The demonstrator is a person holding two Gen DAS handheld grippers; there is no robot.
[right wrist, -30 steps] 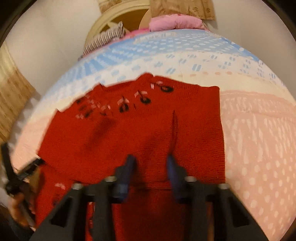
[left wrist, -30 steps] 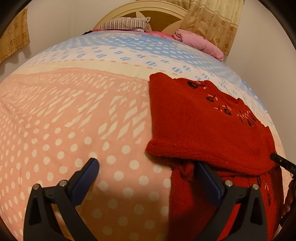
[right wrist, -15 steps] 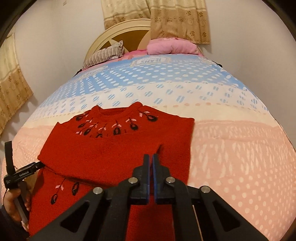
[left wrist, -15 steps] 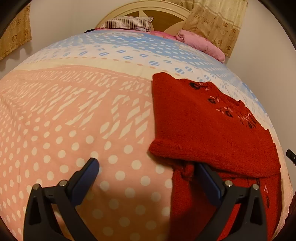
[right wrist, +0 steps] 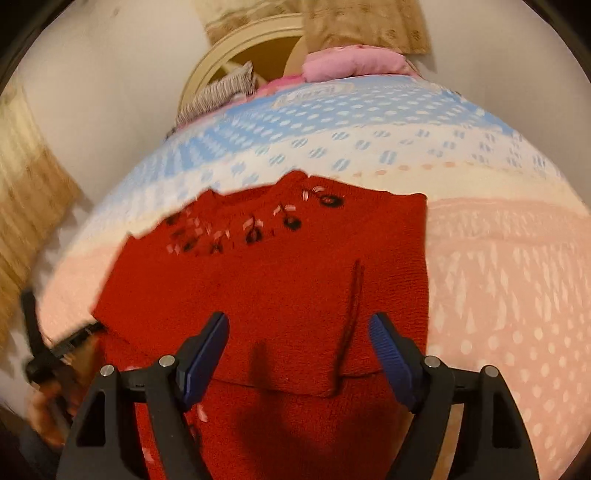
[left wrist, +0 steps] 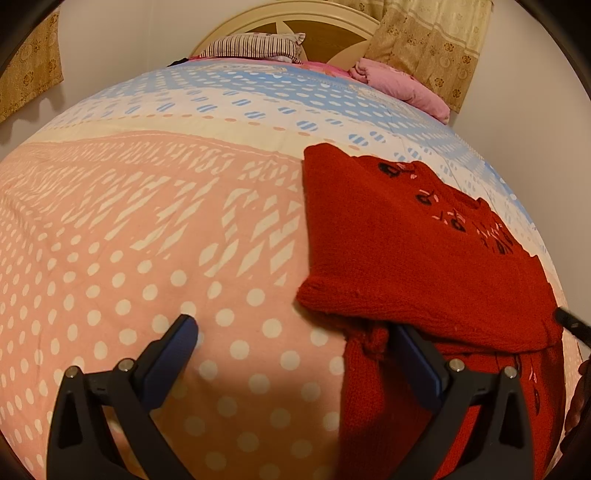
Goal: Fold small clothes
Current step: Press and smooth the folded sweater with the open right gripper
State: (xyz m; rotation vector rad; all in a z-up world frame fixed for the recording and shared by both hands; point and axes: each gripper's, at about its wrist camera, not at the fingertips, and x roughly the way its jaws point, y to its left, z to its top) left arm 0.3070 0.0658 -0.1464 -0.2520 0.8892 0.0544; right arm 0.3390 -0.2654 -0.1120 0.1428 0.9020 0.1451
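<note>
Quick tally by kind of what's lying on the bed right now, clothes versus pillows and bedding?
Red sweater: 1
Striped pillow: 1
Pink pillow or folded quilt, can't tell which: 1
Total: 3, all lying on the patterned bedspread

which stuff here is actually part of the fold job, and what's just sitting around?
In play:
red sweater, partly folded
left gripper, open
right gripper, open
bed cover as work surface

Lying about:
striped pillow
pink bedding
headboard
curtains
</note>
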